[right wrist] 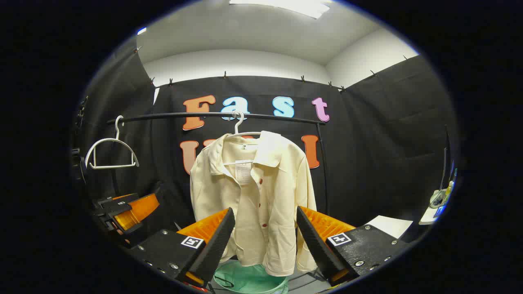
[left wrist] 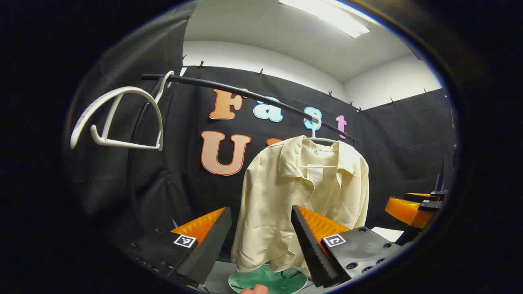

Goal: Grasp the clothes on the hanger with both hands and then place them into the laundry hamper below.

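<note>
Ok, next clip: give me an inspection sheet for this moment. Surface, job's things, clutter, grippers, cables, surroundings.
Surface: a strip of pale floor under the hamper; little of it shows.
Job's things: cream shirt hangs on a white hanger from the black rail, collar open, untouched. Green laundry hamper sits directly below it.
Clutter: an empty white hanger farther along the rail; white paper at the right gripper view's right edge.
Grippers: left gripper open, short of the shirt; right gripper open, also short of it.
Cables: a thin dark cord in the hamper; cannot tell what it is.
Surroundings: black cloth booth walls, white ceiling with a light panel.
</note>
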A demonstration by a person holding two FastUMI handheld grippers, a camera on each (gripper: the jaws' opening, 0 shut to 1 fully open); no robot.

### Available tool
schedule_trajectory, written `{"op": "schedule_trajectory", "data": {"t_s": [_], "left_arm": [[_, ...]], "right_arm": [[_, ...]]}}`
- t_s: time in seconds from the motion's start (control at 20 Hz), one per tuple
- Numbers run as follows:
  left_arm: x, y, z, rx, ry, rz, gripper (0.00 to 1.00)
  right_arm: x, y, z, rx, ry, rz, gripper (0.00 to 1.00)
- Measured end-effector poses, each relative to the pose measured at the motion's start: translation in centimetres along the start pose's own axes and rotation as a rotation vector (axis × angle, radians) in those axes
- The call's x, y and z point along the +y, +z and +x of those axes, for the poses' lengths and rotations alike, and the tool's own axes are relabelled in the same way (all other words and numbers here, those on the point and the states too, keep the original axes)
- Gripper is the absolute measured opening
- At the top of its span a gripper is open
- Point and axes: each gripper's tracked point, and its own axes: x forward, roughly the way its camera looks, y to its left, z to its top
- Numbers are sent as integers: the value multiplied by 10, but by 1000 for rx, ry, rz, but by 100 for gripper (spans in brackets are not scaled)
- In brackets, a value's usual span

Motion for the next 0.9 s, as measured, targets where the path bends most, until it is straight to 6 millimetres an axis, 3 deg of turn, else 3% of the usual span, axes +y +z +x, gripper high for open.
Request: {"op": "schedule_trajectory", "data": {"t_s": [0.1,0.9], "left_arm": [[2,0,1,7,-4,4,100],[9,16,-2,-21,6,14,96]], "right_arm": [[2,-2,2,3,-7,-3,94],[12,1,1,-9,-14,-4,94]]}}
